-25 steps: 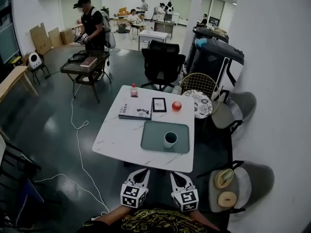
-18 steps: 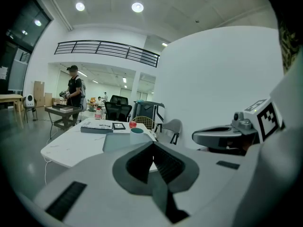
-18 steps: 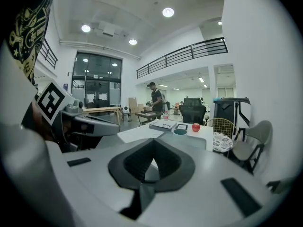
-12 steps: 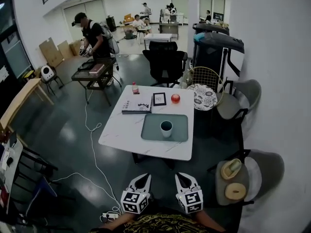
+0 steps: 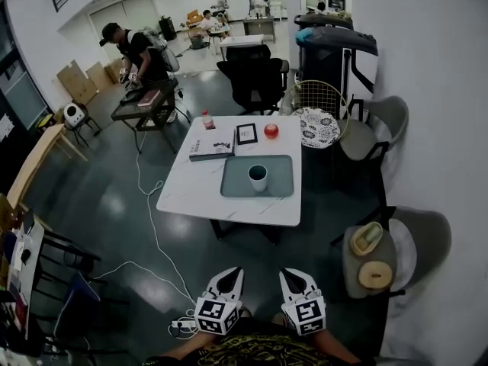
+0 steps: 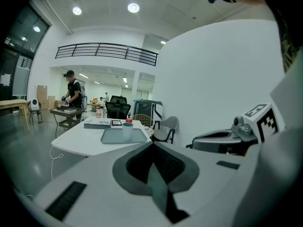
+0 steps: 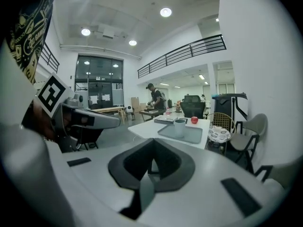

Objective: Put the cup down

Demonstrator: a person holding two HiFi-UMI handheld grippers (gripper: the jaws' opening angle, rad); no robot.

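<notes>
A white cup with a dark rim [image 5: 258, 177] stands upright on a grey-green tray [image 5: 278, 184] on the white table [image 5: 198, 193], far ahead of both grippers. My left gripper [image 5: 229, 276] and right gripper [image 5: 291, 277] hang side by side at the bottom of the head view, over the dark floor and well short of the table. Both are shut with nothing in them. In the left gripper view the cup [image 6: 127, 131] shows small beyond the closed jaws; the right gripper view also has the cup [image 7: 179, 127] in the distance on the tray [image 7: 194, 135].
On the table lie a book [image 5: 211, 149], a small picture frame [image 5: 246, 133], a red apple [image 5: 271, 131] and a bottle [image 5: 206, 120]. A black office chair [image 5: 255, 82] stands behind it, grey chairs [image 5: 415, 239] at the right. A cable [image 5: 152, 227] snakes over the floor.
Both grippers and the head view have drawn back from the table, which now looks smaller and farther. The cup stays on the tray. Both grippers remain shut.
</notes>
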